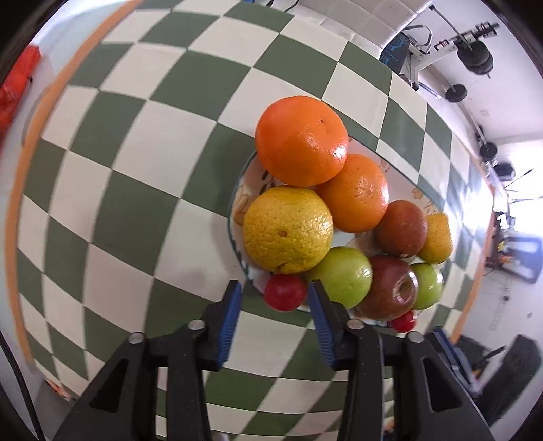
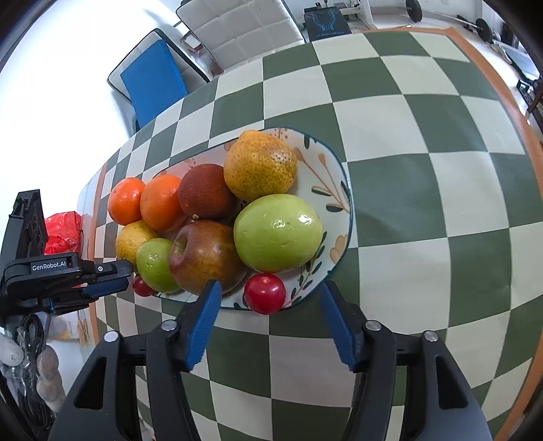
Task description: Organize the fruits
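A patterned plate (image 1: 239, 203) (image 2: 334, 176) on the checkered table holds a pile of fruit: oranges (image 1: 300, 140), a yellow citrus (image 1: 286, 229) (image 2: 259, 166), green apples (image 1: 342, 276) (image 2: 278, 232), a red apple (image 1: 390, 288) (image 2: 203, 256) and a brown fruit (image 2: 205, 191). My left gripper (image 1: 275, 293) is open, with a small red fruit (image 1: 284, 291) at the plate's near edge between its fingertips. My right gripper (image 2: 268, 298) is open, with another small red fruit (image 2: 264, 293) between its fingertips. The left gripper (image 2: 112, 274) also shows in the right wrist view by a small red fruit (image 2: 142, 286).
The green and cream checkered tablecloth (image 1: 135, 169) (image 2: 441, 203) has an orange border. A red bag (image 2: 62, 232) lies beyond the table's left end. A chair with a blue cushion (image 2: 154, 79) and a white chair (image 2: 237, 30) stand behind the table.
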### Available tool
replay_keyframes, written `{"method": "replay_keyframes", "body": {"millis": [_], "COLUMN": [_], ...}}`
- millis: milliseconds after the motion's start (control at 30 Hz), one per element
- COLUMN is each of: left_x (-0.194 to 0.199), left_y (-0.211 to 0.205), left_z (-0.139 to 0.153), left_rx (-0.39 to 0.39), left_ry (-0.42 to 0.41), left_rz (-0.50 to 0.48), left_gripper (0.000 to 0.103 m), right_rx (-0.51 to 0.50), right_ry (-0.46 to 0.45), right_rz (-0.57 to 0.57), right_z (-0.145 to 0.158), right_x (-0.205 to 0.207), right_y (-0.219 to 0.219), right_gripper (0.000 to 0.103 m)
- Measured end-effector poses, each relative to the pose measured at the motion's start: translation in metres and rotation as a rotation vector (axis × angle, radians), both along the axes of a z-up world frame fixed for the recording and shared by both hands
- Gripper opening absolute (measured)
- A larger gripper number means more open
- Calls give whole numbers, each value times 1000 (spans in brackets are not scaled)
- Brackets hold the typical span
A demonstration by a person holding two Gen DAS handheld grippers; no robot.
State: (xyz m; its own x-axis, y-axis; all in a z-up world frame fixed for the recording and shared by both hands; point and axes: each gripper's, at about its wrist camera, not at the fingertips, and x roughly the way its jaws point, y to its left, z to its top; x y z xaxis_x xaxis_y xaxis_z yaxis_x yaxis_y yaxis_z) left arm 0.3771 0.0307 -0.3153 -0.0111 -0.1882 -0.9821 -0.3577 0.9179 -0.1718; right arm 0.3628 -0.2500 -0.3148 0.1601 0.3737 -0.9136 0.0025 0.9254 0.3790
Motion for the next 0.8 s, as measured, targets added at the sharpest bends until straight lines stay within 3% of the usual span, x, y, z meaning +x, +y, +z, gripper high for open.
{"method": "replay_keyframes", "body": {"millis": [67,133,233,333,533,800], "left_x": [-7,-16,-29,-43,-61,-92], "left_y": [-7,-13,-21,-26,-34,-45], "left_z": [7,14,22,31,58,120], "left_rx": [77,149,216,258,264,302], "left_ry": [-20,-41,-60,-94,-161,-313], "left_rz": [-43,-86,-128,-158,-195,-216], "left_gripper": [63,88,96,97,97,97], "right_rx": [-55,-112,-202,-249,-275,-283], "right_ry": [-23,-47,-86,-117,-146,-220], "right_rz": [10,29,57,58,30,-9], "right_z": [10,20,34,46,67,114], "right_x": [-4,-7,-13,-19,-32,-69], "right_y": [-1,0,2,2,0,-2], "right_gripper": [86,93,98,99,99,99]}}
